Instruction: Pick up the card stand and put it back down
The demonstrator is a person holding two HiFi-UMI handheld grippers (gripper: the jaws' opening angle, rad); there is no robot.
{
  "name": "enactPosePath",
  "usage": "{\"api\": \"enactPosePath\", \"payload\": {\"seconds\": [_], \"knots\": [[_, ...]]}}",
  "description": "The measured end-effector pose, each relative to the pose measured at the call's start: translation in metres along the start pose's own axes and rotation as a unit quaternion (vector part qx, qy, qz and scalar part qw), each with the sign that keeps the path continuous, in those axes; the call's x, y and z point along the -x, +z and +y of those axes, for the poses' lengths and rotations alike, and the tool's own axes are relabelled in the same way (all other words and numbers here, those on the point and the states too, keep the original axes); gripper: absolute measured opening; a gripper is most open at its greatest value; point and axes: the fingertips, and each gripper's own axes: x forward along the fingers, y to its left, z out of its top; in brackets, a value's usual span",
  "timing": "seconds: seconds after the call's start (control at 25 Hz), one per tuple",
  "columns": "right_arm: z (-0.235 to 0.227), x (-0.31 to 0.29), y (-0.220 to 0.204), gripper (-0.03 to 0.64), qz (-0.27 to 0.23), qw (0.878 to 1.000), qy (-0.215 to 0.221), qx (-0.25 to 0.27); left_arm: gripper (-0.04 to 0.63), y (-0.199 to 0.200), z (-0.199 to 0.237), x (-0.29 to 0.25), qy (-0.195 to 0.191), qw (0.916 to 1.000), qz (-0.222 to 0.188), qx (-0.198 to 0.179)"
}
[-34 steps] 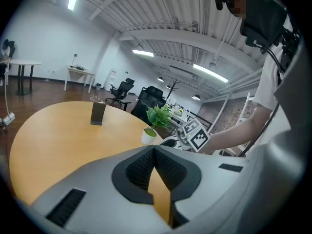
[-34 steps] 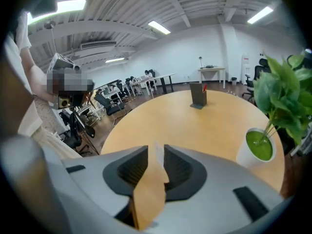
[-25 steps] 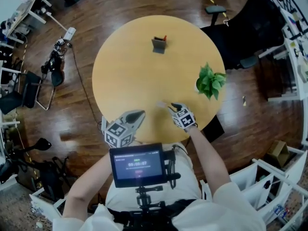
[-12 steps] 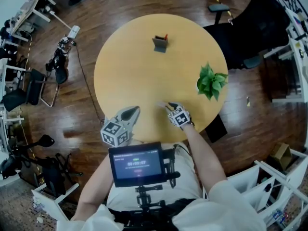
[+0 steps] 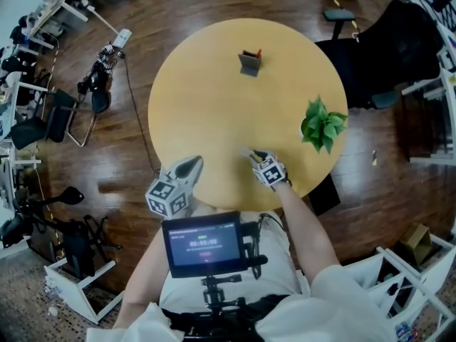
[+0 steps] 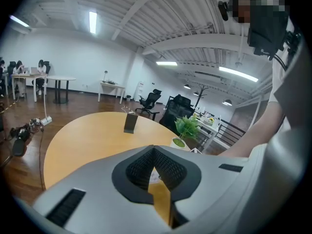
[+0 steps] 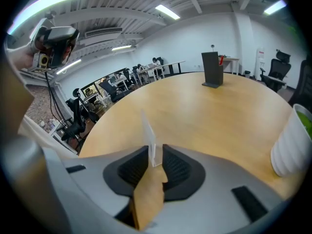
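The clear, thin acrylic card stand [image 7: 148,130] is clamped edge-on between the pads of the right claw [image 7: 155,154], low over the near edge of the round yellow wooden surface [image 5: 206,105]. The left claw [image 6: 153,152] is closed on nothing. If the stand is released while tilted, tipping is likely. The smooth sheet may also slip within the pads. The white plant pot [image 7: 291,140] nearby could be struck.

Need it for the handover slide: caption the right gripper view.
Right gripper pinches a clear card stand over the round table, white pot at right.
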Motion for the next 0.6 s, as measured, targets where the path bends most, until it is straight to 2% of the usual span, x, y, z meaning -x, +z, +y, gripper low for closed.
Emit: {"api": "enactPosePath", "payload": {"seconds": [0.2, 0.36, 0.6], "knots": [[0.004, -0.003, -0.002, 0.096, 0.003, 1.000, 0.007, 0.015, -0.008, -0.007, 0.006, 0.014, 0.017, 0.9998, -0.001, 0.006], [0.008, -0.005, 0.000, 0.054, -0.009, 1.000, 0.009, 0.019, -0.008, -0.009, 0.012, 0.023, 0.029, 0.9995, -0.006, 0.013], [0.015, -0.003, 0.001, 0.032, -0.014, 1.000, 0.010, 0.022, -0.008, -0.018, 0.011, 0.037, 0.018, 0.9998, 0.006, 0.006]]}}
